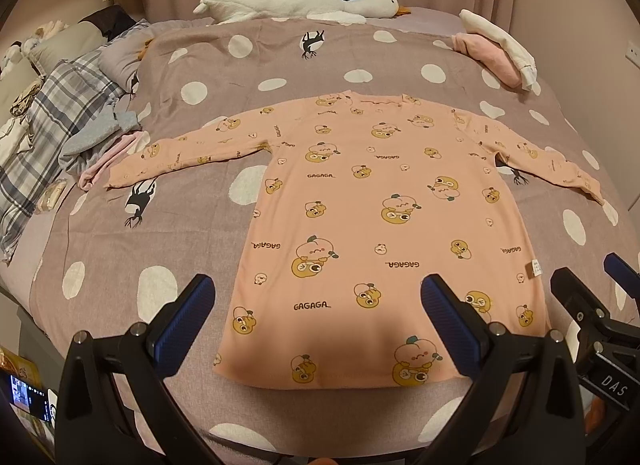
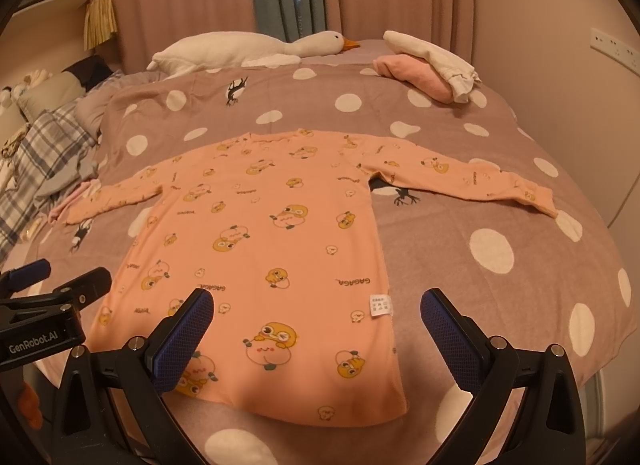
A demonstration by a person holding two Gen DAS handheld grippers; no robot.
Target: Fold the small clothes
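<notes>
We see the shirt spread flat on the bedspread, plush goose behind it, folded clothes at far right.

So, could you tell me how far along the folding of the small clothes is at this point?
Done: a pink garment and a white garment lie folded at the far right of the bed. In hand: the peach long-sleeved top is spread flat, sleeves out, unfolded; the left gripper and right gripper hover open over its hem, holding nothing. Left: folding this top, then the loose clothes heap on the left.
</notes>
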